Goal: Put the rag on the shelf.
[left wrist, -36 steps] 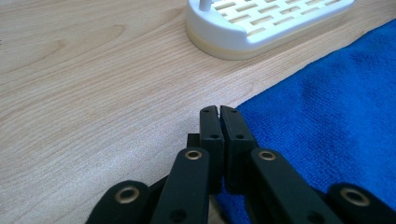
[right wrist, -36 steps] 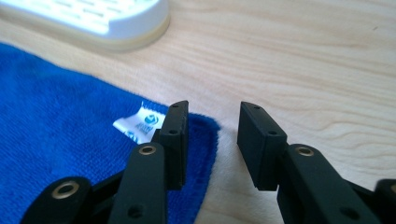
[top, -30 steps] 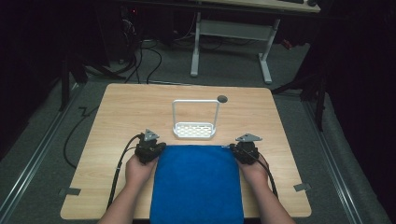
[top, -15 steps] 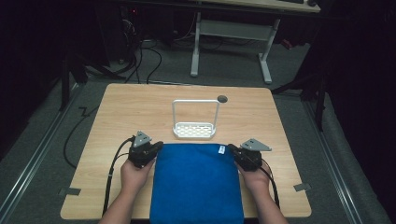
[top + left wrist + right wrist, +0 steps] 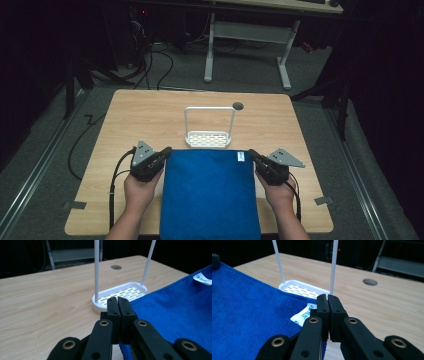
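Observation:
A blue towel [image 5: 210,195] lies spread at the table's near edge, with a white label [image 5: 240,156] at its far right corner. My left gripper [image 5: 166,150] is shut on the towel's far left corner and my right gripper [image 5: 251,152] on its far right corner, holding that edge a little above the table. In the left gripper view the jaws [image 5: 117,300] meet, with blue towel [image 5: 175,307] running off to the right and under them. The right gripper view has its jaws [image 5: 327,298] pressed together over the towel [image 5: 249,310] beside the label [image 5: 305,315].
A white wire rack [image 5: 209,131] with a slotted tray stands just beyond the towel's far edge, close to both grippers. A round cable hole [image 5: 238,105] sits behind it in the wooden table [image 5: 140,115]. Cables trail from the grippers past the forearms.
Both grippers have risen and drawn slightly back toward the person, lifting the towel's far edge with them. Their jaws have stayed shut.

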A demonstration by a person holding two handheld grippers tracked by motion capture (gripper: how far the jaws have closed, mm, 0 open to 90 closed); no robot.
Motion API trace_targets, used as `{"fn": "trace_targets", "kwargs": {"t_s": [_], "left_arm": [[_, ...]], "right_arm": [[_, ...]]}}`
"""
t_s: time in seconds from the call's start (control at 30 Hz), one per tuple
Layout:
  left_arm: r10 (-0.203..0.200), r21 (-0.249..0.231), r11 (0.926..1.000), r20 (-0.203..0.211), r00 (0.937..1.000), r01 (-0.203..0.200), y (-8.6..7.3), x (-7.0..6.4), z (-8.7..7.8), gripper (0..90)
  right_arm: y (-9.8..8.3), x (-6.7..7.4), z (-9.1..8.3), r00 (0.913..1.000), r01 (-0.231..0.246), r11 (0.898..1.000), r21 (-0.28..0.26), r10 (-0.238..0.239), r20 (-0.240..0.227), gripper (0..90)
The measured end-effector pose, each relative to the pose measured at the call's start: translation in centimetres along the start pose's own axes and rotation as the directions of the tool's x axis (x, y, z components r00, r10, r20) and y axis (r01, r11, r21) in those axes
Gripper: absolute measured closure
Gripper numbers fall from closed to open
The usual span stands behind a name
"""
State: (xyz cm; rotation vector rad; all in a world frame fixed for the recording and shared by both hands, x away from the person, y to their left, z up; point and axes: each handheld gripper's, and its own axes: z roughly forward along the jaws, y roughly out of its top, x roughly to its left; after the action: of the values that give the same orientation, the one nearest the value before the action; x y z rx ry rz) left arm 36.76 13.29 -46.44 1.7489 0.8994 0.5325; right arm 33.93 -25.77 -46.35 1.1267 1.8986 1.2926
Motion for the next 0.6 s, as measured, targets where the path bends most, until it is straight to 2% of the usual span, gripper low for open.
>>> {"fn": "trace_targets", "kwargs": {"t_s": [0.37,0.53,0.6], "left_arm": [[0.013,-0.096,0.9953,-0.008,0.9999,-0.014,1.8,-0.4,-2.1,89.1],[0.016,-0.133,0.9909,-0.009,0.9998,-0.017,2.8,-0.6,-3.1,89.1],[0.026,-0.152,0.9880,-0.013,0.9996,-0.027,3.4,-0.9,-3.5,89.1]], "right_arm": [[1.5,0.8,-1.6,0.9998,0.006,0.996,-0.088,-0.008,-0.016,89.1],[2.6,0.8,-2.8,0.9986,-0.030,0.989,-0.148,0.023,-0.047,89.1],[3.3,0.9,-3.3,0.9989,-0.019,0.985,-0.170,0.011,-0.044,89.1]]}}
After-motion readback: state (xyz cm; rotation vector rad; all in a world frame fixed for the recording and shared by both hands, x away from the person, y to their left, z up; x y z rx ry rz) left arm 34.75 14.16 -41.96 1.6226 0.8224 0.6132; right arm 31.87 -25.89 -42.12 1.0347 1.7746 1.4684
